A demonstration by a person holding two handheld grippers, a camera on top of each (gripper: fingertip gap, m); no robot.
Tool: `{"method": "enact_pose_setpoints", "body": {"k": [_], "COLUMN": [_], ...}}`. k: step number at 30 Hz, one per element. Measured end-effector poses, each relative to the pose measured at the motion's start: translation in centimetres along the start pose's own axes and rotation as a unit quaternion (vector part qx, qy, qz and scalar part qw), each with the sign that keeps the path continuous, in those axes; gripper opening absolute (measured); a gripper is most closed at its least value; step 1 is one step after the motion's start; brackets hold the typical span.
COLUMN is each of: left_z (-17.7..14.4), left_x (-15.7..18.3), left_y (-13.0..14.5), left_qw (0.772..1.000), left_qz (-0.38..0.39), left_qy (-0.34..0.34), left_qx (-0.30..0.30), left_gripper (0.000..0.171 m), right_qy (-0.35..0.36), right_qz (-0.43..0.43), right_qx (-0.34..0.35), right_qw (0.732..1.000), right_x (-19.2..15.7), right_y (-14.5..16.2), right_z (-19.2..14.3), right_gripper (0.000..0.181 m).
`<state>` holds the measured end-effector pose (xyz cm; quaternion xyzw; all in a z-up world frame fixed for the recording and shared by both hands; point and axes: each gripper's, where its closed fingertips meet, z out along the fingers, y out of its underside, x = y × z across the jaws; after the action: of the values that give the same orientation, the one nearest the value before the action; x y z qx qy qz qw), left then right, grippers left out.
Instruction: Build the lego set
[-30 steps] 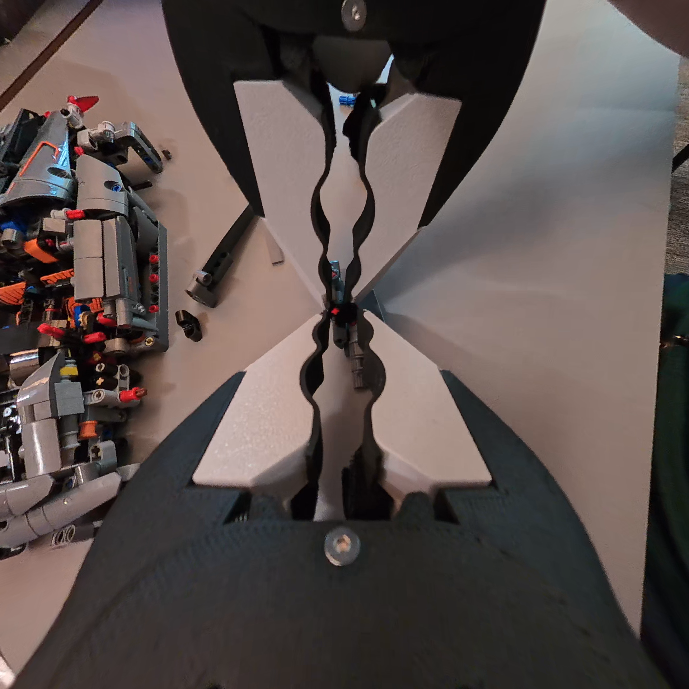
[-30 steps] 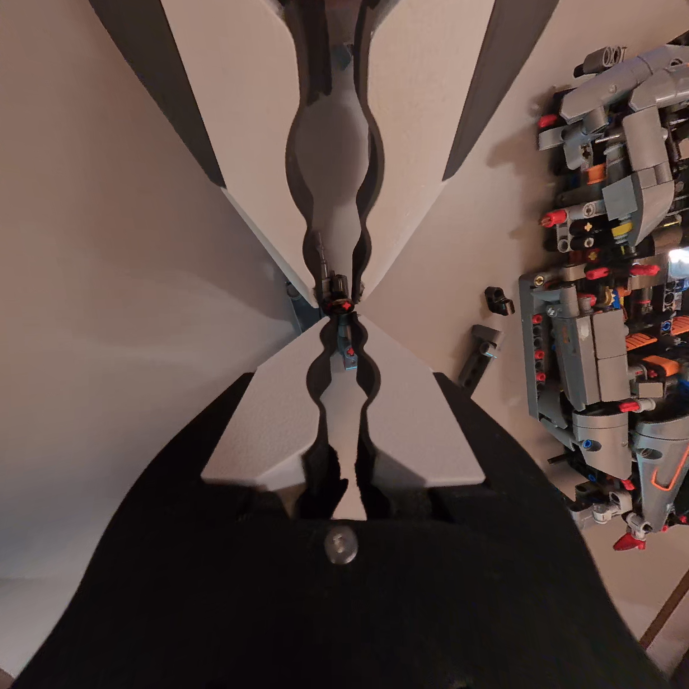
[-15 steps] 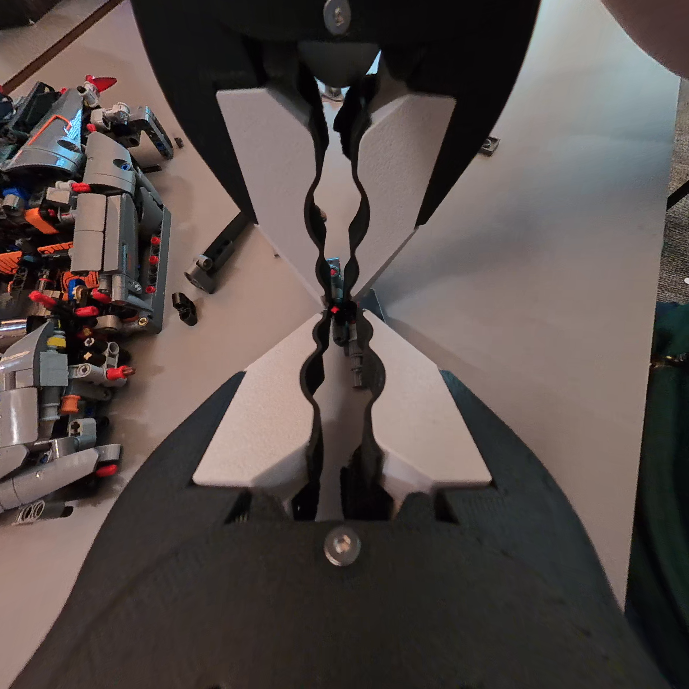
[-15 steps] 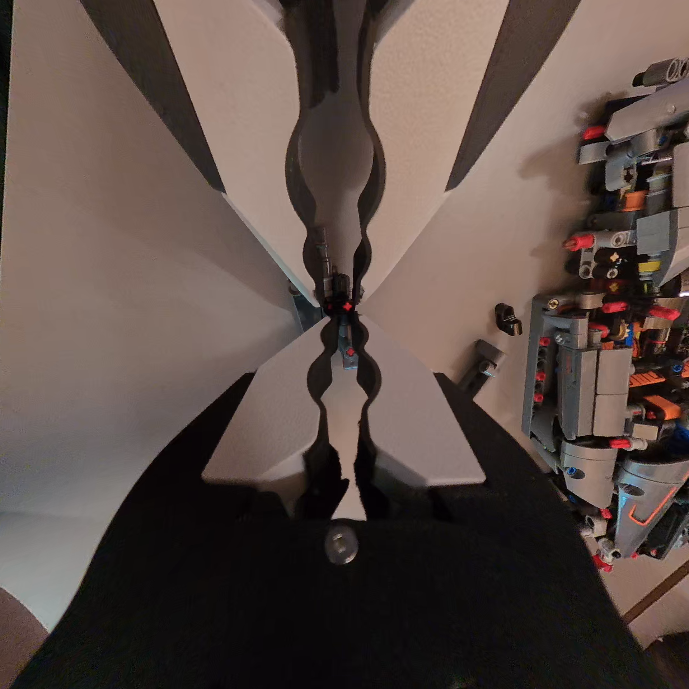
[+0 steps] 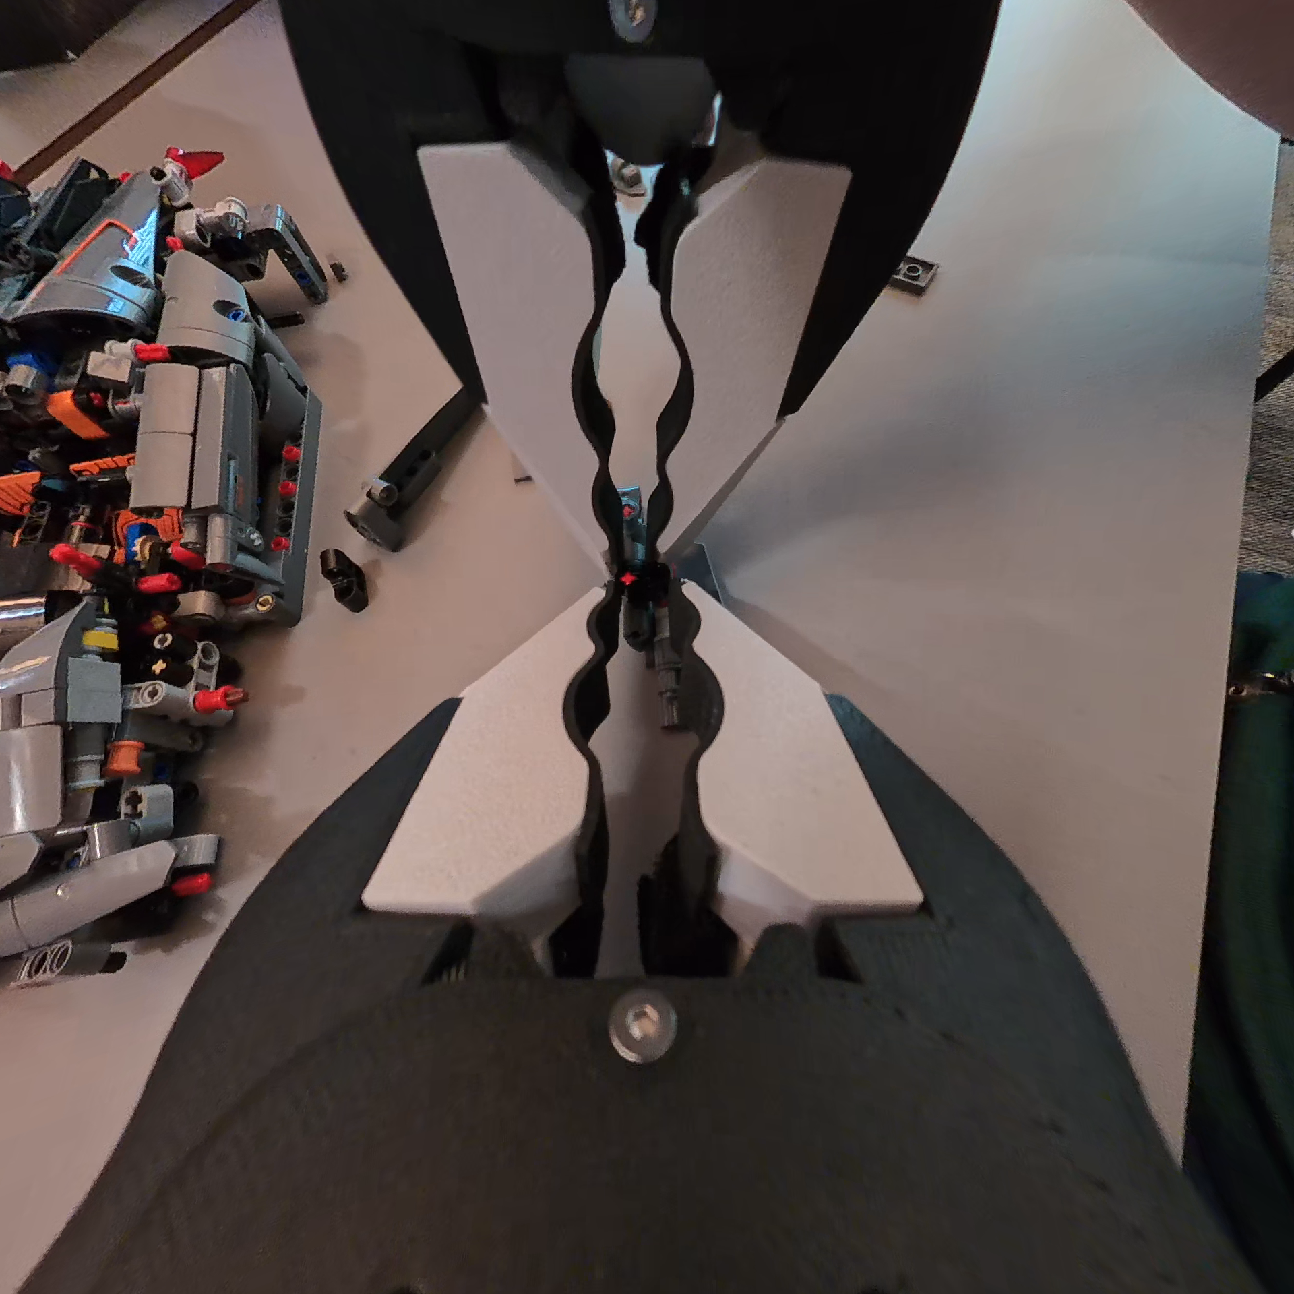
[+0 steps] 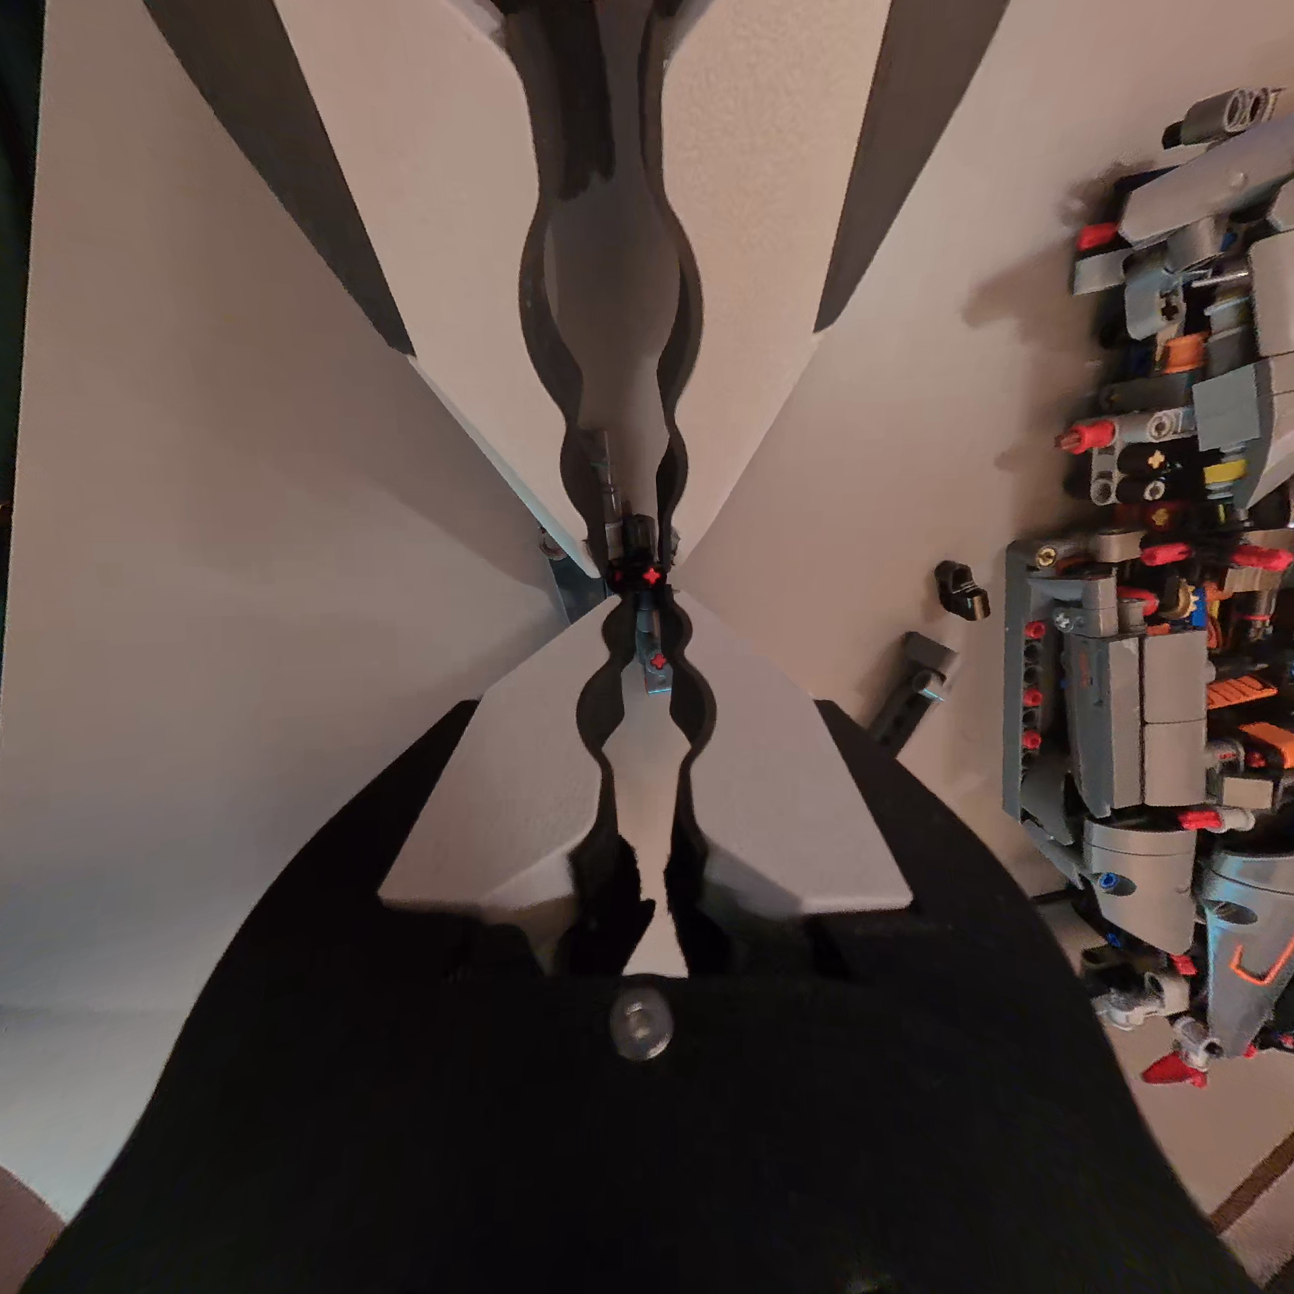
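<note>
My left gripper (image 5: 641, 595) and my right gripper (image 5: 634, 553) meet tip to tip over the white table (image 5: 980, 560). Both are shut on one small lego assembly (image 5: 641, 580), a black connector with red pins. A grey pin (image 5: 665, 672) of it lies between the left fingers. A blue-grey beam end with a red pin (image 6: 655, 665) lies between the right gripper's (image 6: 644, 602) fingers. The left gripper (image 6: 634, 553) comes in from the top of the right wrist view. The large grey, black and orange lego model (image 5: 175, 455) lies to one side; it also shows in the right wrist view (image 6: 1155, 700).
A dark grey beam (image 5: 406, 490) and a small black connector (image 5: 343, 567) lie loose between the grippers and the model; they also show in the right wrist view, the beam (image 6: 910, 690) and the connector (image 6: 963, 592). A small grey plate (image 5: 914, 273) lies farther off. A dark green object (image 5: 1260, 840) sits past the table edge. Both grippers' tips are close together, under 4 cm apart.
Both grippers have stayed shut on the small assembly and drifted slightly together over the table, so the model has shifted a little in both views.
</note>
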<state>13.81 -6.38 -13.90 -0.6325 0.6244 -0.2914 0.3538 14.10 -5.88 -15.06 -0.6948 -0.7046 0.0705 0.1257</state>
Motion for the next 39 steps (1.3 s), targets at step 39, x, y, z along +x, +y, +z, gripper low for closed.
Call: {"method": "enact_pose_setpoints", "body": {"k": [39], "left_z": [-0.1], "left_x": [0.0], "left_y": [1.1], "left_qw": [1.000], "left_qz": [0.000], "left_qy": [-0.004], "left_qx": [-0.029], "left_gripper": [0.005], "right_qy": [0.011], "right_qz": [0.033], "right_qx": [0.047], "right_qw": [0.998], "right_x": [0.0], "right_y": [-0.3], "right_z": [0.0], "right_gripper": [0.007]}}
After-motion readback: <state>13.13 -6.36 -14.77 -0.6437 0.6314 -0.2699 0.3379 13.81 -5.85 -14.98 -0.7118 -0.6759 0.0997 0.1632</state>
